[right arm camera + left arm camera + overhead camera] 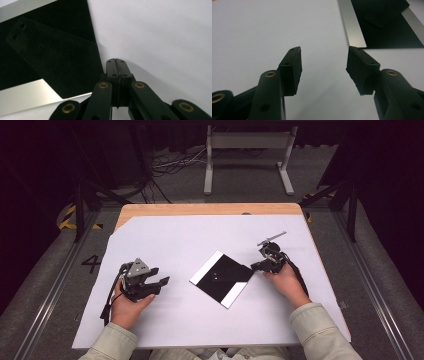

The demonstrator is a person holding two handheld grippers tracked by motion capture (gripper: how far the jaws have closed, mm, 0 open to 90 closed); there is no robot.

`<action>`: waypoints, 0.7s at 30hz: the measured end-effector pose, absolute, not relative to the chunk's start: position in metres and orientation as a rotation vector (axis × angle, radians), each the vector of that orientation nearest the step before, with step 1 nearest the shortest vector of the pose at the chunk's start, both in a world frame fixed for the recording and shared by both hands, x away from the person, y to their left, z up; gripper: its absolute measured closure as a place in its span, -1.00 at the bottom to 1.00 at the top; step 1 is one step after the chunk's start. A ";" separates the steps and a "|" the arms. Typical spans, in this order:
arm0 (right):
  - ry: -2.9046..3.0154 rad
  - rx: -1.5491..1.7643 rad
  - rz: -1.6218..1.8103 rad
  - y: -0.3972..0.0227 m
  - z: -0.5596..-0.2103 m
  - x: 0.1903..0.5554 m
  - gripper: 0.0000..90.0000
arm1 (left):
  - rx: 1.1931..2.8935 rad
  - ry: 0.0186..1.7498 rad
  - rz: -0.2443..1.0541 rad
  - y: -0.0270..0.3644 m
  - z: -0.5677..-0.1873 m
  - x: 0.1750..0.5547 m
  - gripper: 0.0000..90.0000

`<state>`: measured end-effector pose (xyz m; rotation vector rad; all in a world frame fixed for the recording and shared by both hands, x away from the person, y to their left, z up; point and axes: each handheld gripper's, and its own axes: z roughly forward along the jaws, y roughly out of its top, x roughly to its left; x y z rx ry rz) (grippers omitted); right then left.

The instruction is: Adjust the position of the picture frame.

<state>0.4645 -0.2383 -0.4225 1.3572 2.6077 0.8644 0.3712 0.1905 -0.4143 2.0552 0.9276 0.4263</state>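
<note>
Black plate [222, 278] flat between tools, closed right tool [256, 266] just beside it, left tool [161, 282] open

A flat black square plate [222, 279] lies on the white sheet near the middle of the table, turned so that its corners point like a diamond. Two opposite edges carry bright silvery strips [352, 23]. On its dark face rests a smaller black rectangular piece [53, 58] with two small holes near one end, lying flat and skewed to the plate's edges.
</note>
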 end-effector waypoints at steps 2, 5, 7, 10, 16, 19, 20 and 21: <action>2.613 1.355 0.868 -0.238 -0.423 0.462 1.00 | 2.053 0.934 0.423 0.190 -0.415 0.371 0.03; 2.636 1.340 0.872 -0.237 -0.423 0.454 1.00 | 2.058 0.932 0.424 0.189 -0.415 0.371 0.03; 2.650 1.330 0.864 -0.235 -0.423 0.448 1.00 | 2.062 0.930 0.420 0.189 -0.415 0.371 0.03; 2.673 1.295 0.855 -0.232 -0.423 0.438 1.00 | 2.062 0.932 0.417 0.188 -0.415 0.371 0.03; 2.714 1.273 0.866 -0.228 -0.424 0.418 1.00 | 2.063 0.932 0.414 0.188 -0.415 0.371 0.03; 2.730 1.260 0.871 -0.226 -0.424 0.409 1.00 | 2.064 0.932 0.413 0.188 -0.415 0.371 0.03; 2.740 1.243 0.876 -0.224 -0.425 0.404 1.00 | 2.063 0.931 0.411 0.188 -0.415 0.371 0.03; 2.740 1.243 0.876 -0.224 -0.425 0.404 1.00 | 2.063 0.932 0.411 0.188 -0.415 0.371 0.03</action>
